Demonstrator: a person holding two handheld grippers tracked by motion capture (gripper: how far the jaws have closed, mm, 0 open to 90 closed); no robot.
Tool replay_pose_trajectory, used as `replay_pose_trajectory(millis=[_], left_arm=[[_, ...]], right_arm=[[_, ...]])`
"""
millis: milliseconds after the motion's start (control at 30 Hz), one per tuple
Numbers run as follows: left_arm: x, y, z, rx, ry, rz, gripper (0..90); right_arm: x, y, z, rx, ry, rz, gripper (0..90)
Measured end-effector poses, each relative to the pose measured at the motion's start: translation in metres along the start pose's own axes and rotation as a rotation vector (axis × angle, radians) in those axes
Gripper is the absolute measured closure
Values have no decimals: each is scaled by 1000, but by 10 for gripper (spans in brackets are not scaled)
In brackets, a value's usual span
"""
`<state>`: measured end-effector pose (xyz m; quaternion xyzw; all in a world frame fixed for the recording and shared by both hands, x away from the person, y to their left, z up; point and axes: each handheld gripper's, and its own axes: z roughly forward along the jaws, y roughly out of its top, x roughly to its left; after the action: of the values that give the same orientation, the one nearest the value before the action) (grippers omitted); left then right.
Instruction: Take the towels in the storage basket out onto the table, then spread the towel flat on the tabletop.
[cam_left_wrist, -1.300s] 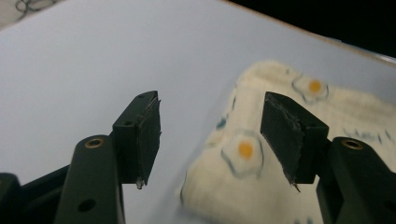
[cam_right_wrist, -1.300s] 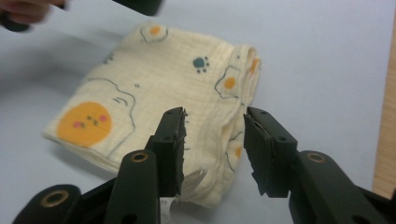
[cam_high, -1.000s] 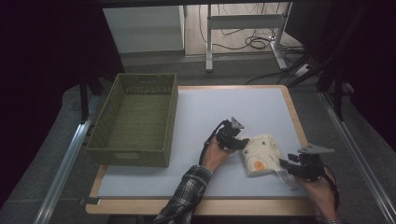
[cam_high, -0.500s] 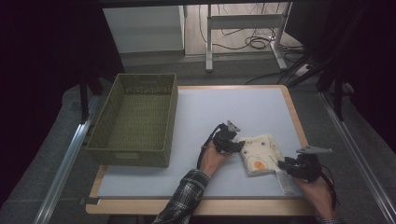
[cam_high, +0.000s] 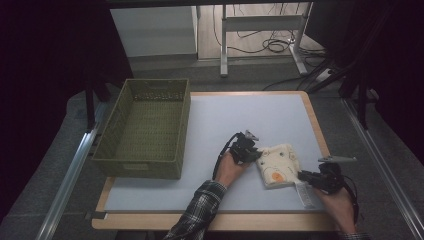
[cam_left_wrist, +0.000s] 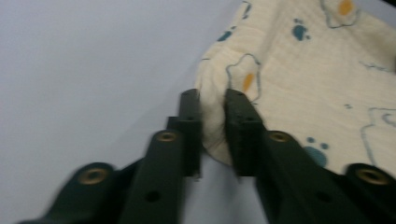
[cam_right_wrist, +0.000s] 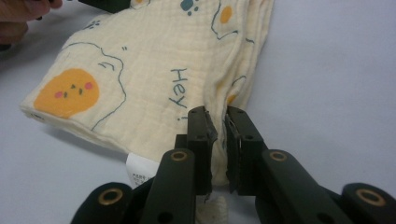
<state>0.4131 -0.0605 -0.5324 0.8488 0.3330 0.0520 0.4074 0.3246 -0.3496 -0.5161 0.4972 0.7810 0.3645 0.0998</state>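
Cloth (cam_high: 278, 165) – pinched at opposite edges by left gripper (cam_high: 256, 156) and right gripper (cam_high: 302, 175) – beside the basket (cam_high: 142, 131).

The cream muslin cloth (cam_right_wrist: 154, 79) bears the blue word "Hey"; its white care tag's (cam_right_wrist: 140, 171) print is unreadable.

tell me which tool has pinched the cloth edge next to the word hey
The right tool: its jaws have just closed on the folded cream cloth beside the blue "Hey" print. The left tool grips an edge by an egg drawing.
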Motion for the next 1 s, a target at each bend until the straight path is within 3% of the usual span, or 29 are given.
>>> replay_pose_trajectory(millis=[233, 567, 1000], left_arm=[[-5, -2, -3, -28, 37, 59, 836], [-1, -2, -16, -57, 49, 62, 836], [4, 8, -47, -79, 91, 86, 834]], right_arm=[[0, -1, -3, -13, 27, 12, 823], [13, 7, -8, -47, 39, -28, 822], [34, 25, -10, -79, 80, -80, 821]])
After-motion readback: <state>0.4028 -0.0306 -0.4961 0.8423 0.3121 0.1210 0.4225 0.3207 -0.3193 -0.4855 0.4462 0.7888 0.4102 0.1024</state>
